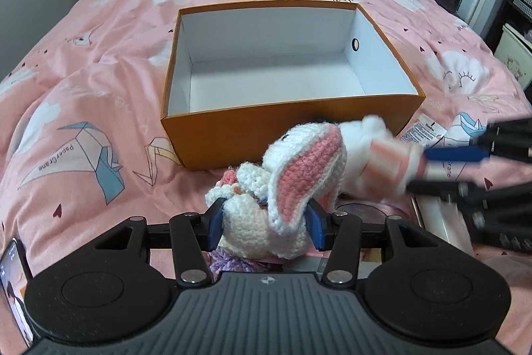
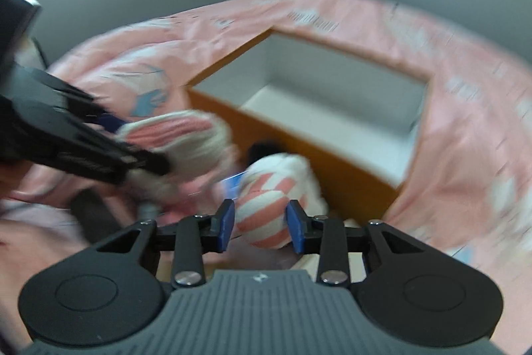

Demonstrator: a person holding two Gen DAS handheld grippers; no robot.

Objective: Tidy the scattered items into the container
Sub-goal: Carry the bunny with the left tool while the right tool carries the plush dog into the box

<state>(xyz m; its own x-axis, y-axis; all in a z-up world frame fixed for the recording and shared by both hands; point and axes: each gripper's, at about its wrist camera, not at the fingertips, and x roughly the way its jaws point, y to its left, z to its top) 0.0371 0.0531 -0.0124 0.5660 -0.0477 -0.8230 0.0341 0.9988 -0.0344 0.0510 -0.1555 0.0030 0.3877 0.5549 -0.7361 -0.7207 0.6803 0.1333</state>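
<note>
My left claw [image 1: 266,223] is clamped on a crocheted white rabbit [image 1: 282,188], its blue pads pressing the soft body from both sides while a floppy pink-lined ear droops over the right pad. My right claw [image 2: 261,223] grips a pink-and-white striped plush [image 2: 266,208]; in its own view the pads press the striped part on both sides, though that view is smeared with motion. Both toys hang just in front of the near wall of the orange box [image 1: 286,130], which sits open and empty on the pink bedspread [image 1: 99,62], its white inside facing me. The two toys sit very close together, the striped one at the right of the rabbit's head, and I cannot tell whether they touch or are tangled. If they are, pulling my claws apart could drag one out of its grip. Yarn and plush compress, so either toy may also slide from the pads as I lift. The near wall is the other hazard: a low carry would snag the dangling ear or limbs on the rim and shove the light box across the soft bedding.
</note>
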